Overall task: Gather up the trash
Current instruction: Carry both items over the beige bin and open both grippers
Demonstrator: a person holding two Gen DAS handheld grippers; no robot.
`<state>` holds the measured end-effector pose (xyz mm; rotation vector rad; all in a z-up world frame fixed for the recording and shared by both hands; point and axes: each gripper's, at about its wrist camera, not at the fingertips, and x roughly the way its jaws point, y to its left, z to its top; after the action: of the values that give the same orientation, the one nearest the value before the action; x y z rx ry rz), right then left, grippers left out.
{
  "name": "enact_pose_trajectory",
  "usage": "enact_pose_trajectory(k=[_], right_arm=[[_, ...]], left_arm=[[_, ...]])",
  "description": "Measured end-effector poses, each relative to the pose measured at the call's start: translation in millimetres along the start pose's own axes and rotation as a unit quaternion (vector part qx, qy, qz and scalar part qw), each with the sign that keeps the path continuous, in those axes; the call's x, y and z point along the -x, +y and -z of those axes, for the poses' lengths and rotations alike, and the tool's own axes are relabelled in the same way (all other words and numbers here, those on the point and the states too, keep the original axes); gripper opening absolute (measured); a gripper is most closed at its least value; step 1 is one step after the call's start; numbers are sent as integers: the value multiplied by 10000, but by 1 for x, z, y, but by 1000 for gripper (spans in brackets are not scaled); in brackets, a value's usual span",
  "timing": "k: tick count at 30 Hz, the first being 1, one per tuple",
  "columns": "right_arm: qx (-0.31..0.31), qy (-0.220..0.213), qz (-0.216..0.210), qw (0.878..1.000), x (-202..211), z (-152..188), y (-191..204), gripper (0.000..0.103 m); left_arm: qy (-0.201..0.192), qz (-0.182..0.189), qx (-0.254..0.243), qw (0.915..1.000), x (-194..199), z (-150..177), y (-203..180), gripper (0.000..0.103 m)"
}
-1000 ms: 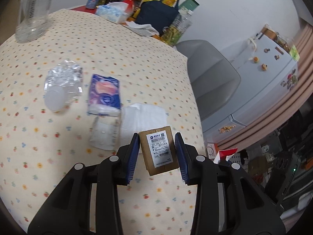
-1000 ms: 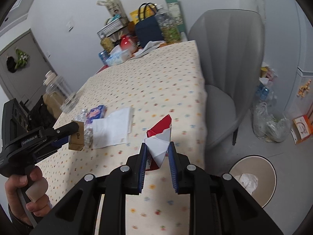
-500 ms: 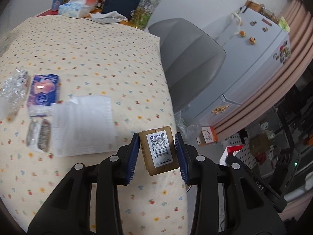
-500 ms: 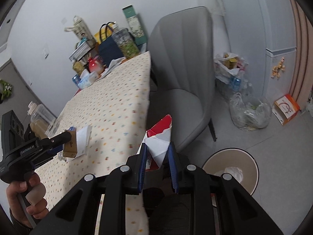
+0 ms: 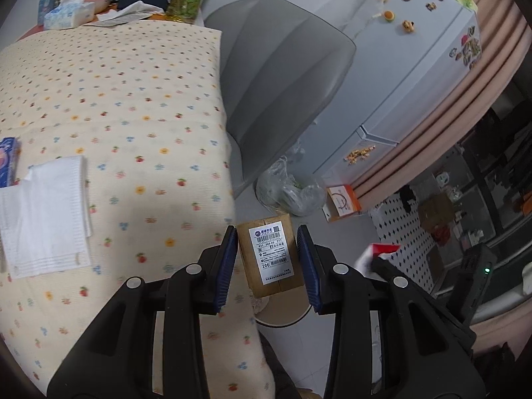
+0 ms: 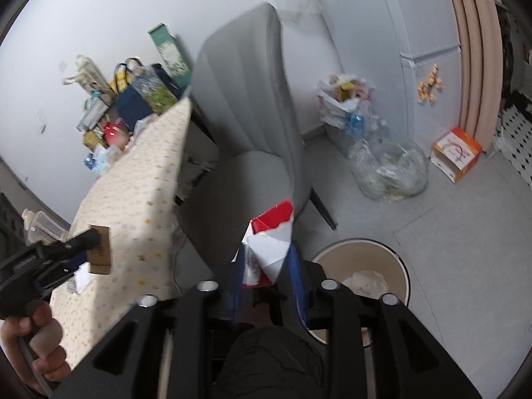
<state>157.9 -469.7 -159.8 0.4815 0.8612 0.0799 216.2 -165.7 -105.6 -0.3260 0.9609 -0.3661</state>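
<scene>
Trash is sitting in both grippers: beside the table (image 5: pixel 116 106) edge, over the round bin (image 6: pixel 395 262), the left gripper (image 5: pixel 267 262) is clamping a labelled cardboard box (image 5: pixel 271 259), while the right gripper (image 6: pixel 269 274) is pinching a red-and-white carton (image 6: pixel 271 242).

Both our grippers closed on a load, held out past the table edge

Our left gripper (image 5: pixel 267 259) has its blue pads pressed on either side of a small cardboard box (image 5: pixel 271 257), and our bare left hand (image 6: pixel 31 349) wraps its handle. Our right gripper (image 6: pixel 266 266) pinches a red-and-white carton (image 6: pixel 271 242) between its fingers.
</scene>
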Motion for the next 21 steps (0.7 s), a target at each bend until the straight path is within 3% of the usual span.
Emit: enact_pose_trajectory(k=[2, 4, 21], right_arm=[[-125, -70, 104, 9998, -1, 2, -11, 60], [-165, -76, 127, 9998, -1, 4, -18, 62], [-771, -449, 498, 9948, 47, 10, -83, 66]], left_arm=[[45, 12, -69, 10000, -5, 0, -8, 37], [101, 17, -141, 9998, -11, 1, -15, 37], [677, 367, -703, 9946, -67, 18, -88, 37]])
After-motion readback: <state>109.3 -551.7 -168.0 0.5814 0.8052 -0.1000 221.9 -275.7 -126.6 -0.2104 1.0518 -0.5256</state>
